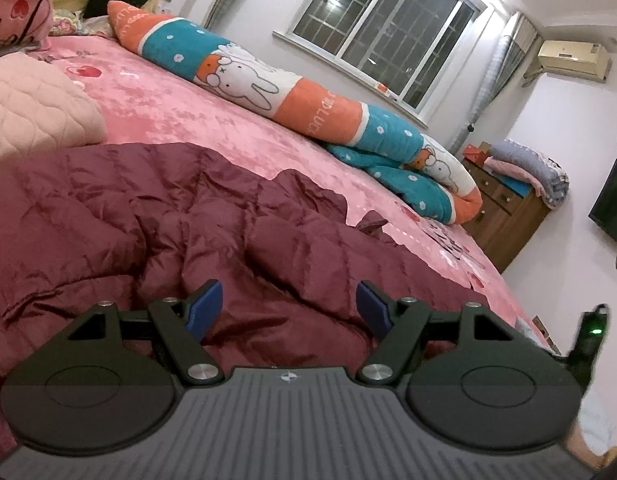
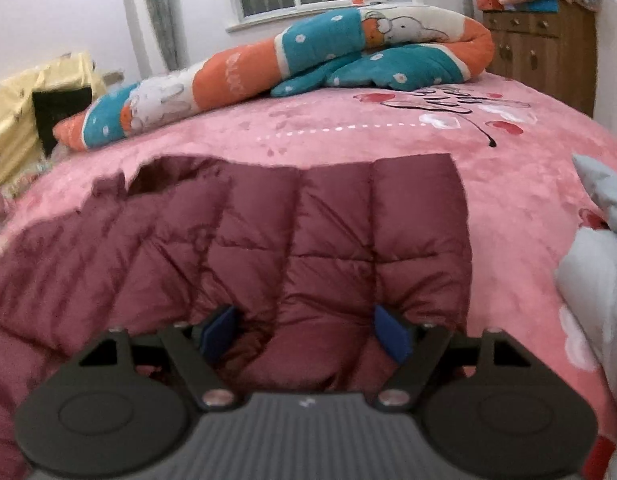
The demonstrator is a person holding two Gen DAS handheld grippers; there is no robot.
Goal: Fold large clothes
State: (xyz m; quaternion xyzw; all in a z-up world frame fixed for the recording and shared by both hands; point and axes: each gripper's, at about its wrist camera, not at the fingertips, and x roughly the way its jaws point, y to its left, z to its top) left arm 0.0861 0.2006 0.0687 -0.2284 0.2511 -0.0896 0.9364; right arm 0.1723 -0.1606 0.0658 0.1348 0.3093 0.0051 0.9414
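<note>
While spread on bed (image 2: 388,136): maroon puffer jacket (image 2: 308,240), crumpled.
L tongs (image 1: 288,308): wide open, nothing held; jacket folds just under/ahead.
R tongs (image 2: 308,332): wide open, astride a fabric bulge, not pinching.
Nearer: R, at the straight edge.

We see only part of the dark red puffy coat (image 2: 292,240); its near end hides under the right gripper (image 2: 304,334) and runs off the left edge. The writing on the pink blanket (image 2: 388,144) beyond the coat is too blurry to read.
</note>
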